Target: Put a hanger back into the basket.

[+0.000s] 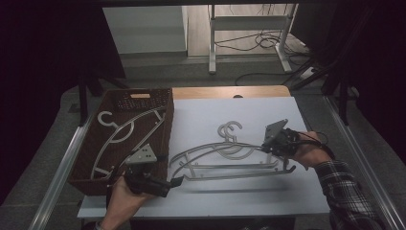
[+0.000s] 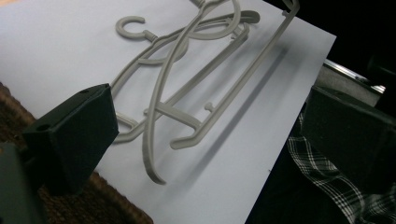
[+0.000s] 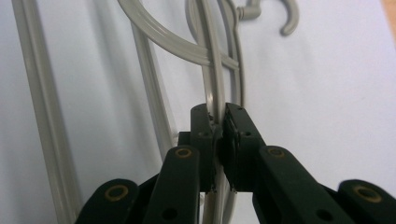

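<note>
Right claw (image 3: pixel 218 122) clamped on one grey hanger (image 1: pixel 225 163) of the worktop (image 1: pixel 287 191) pair; left claw (image 1: pixel 174 182) apart, empty, beside the basket (image 1: pixel 165 139). Next, likely: carry it in.

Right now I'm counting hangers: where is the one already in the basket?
In the high view, one grey hanger lies inside the brown wicker basket at the table's left, just beyond the left hand-held gripper.
</note>
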The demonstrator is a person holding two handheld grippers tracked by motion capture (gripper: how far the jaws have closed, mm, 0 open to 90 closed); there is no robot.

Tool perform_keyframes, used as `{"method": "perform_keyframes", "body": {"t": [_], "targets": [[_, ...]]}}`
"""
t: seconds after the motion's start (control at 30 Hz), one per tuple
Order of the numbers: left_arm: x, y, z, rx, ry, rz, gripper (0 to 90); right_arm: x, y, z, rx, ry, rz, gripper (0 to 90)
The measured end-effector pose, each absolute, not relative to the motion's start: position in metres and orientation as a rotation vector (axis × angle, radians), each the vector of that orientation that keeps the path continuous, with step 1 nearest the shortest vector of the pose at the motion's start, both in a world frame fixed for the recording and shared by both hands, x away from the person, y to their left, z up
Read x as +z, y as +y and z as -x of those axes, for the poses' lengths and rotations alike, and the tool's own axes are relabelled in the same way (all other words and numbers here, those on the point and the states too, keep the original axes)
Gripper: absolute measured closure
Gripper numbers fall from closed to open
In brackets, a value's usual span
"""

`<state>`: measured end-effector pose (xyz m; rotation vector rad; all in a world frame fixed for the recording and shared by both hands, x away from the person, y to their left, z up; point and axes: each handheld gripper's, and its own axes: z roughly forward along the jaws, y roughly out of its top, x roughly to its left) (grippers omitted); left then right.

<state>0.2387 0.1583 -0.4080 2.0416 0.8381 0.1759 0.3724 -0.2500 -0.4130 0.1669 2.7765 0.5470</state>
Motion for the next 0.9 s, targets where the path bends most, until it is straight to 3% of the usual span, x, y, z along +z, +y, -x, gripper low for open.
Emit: {"method": "perform_keyframes", "body": {"t": [0.37, 0.9], "targets": [[-0.375, 0.132, -0.282, 0.062, 0.772, -2.176, 19.4, -0.390, -0.254, -0.351, 0.636, 2.704, -0.089, 82.9], [-0.387, 0.091, -0.347, -0.354, 0.677, -2.188, 36.5, -0.377, -0.247, -0.334, 0.708, 2.630, 0.039, 82.9]]}}
